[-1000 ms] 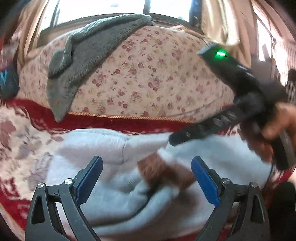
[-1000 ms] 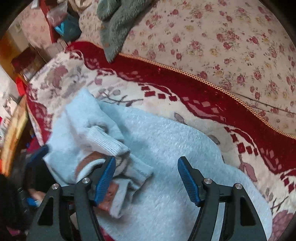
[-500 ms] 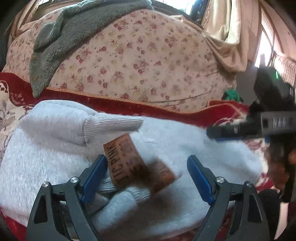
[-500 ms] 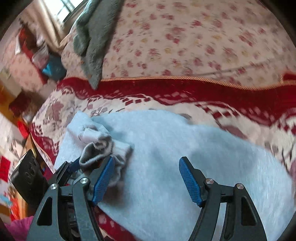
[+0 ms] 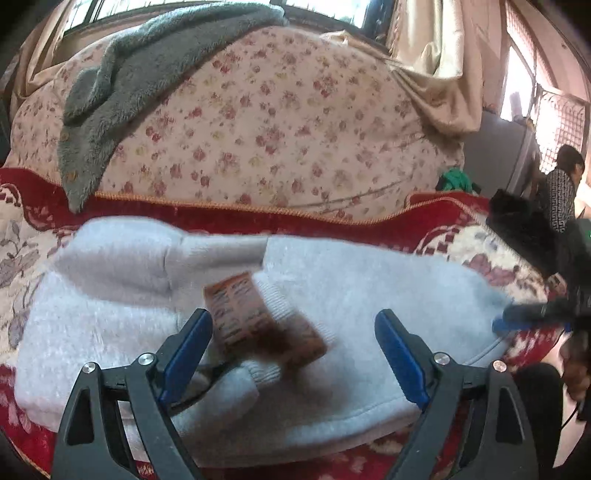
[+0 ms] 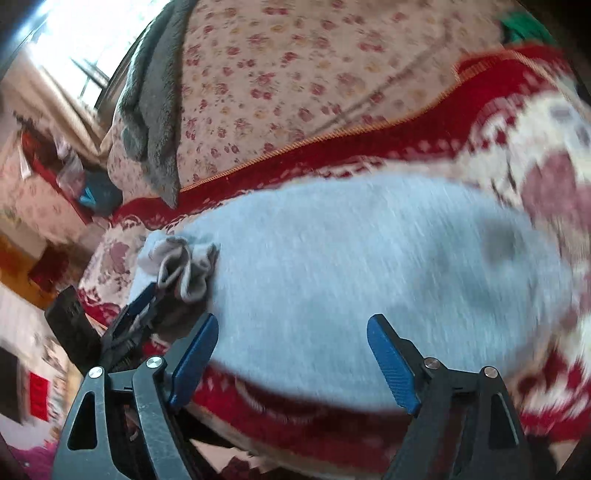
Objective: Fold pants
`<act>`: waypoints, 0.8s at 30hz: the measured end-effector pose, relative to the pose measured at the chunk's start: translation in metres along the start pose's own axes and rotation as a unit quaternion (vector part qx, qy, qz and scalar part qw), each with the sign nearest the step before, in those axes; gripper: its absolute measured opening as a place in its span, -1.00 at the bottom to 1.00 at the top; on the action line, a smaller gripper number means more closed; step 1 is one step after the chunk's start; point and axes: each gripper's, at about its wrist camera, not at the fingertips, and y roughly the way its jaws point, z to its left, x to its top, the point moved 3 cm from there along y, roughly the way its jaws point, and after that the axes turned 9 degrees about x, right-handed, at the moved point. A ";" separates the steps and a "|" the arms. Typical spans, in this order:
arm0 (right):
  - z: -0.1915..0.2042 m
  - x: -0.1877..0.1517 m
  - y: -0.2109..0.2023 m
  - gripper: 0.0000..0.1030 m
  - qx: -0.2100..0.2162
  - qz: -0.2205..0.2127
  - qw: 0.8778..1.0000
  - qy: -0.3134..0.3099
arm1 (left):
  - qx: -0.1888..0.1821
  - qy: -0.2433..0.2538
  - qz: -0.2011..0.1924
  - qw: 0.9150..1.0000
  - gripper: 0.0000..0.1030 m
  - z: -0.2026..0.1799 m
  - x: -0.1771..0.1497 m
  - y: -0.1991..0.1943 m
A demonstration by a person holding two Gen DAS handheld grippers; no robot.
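My right gripper [image 6: 291,363] has swung rightward off the bunched cuffs. Both grippers, left gripper [image 5: 293,363] included, gape apart, holding nothing. Pants [image 5: 369,280] lie mid-frame on the bed [image 5: 461,240], folded once; tidying remains, I judge.

right hand-held gripper [image 6: 291,363]: swung rightward off cuffs | pants [image 5: 369,280]: flatter | tag [image 5: 255,317]: nearer left hand-held gripper [image 5: 293,356]

I see bright daylight coming in through the window [image 5: 207,7] at the top, and it glares white at the top left of my right view. That view is smeared with blur, most on the pants [image 6: 369,266] and rug [image 6: 546,155]. My left view is sharper, but the tag [image 5: 255,317] is fuzzy. Both views bend and go dark at the edges.
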 end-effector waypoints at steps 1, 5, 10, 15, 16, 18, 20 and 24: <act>-0.005 -0.006 -0.005 0.74 -0.002 -0.007 1.000 0.011 | 0.002 0.008 -0.007 1.000 0.90 -0.003 0.003 -0.003; -0.006 -0.021 -0.020 0.77 0.013 -0.023 0.999 0.026 | -0.008 0.032 -0.014 0.999 0.92 -0.020 0.018 -0.004; -0.003 -0.039 -0.040 0.85 0.032 -0.037 0.998 0.029 | -0.057 0.025 0.013 0.998 0.92 -0.039 0.032 0.009; -0.035 -0.055 -0.027 0.89 0.013 -0.034 0.996 0.086 | -0.102 0.049 0.049 0.992 0.92 -0.071 0.035 0.028; -0.042 -0.058 -0.022 0.89 0.010 -0.033 0.995 0.098 | -0.108 0.054 0.060 0.991 0.92 -0.077 0.034 0.033; -0.053 -0.058 -0.014 0.89 0.005 -0.039 0.993 0.115 | -0.116 0.063 0.075 0.988 0.92 -0.086 0.035 0.042; -0.061 -0.057 -0.006 0.89 0.017 -0.046 0.990 0.131 | -0.124 0.070 0.089 0.986 0.92 -0.095 0.038 0.052; -0.077 -0.058 0.005 0.91 0.019 -0.058 0.985 0.161 | -0.146 0.067 0.121 0.980 0.92 -0.107 0.051 0.078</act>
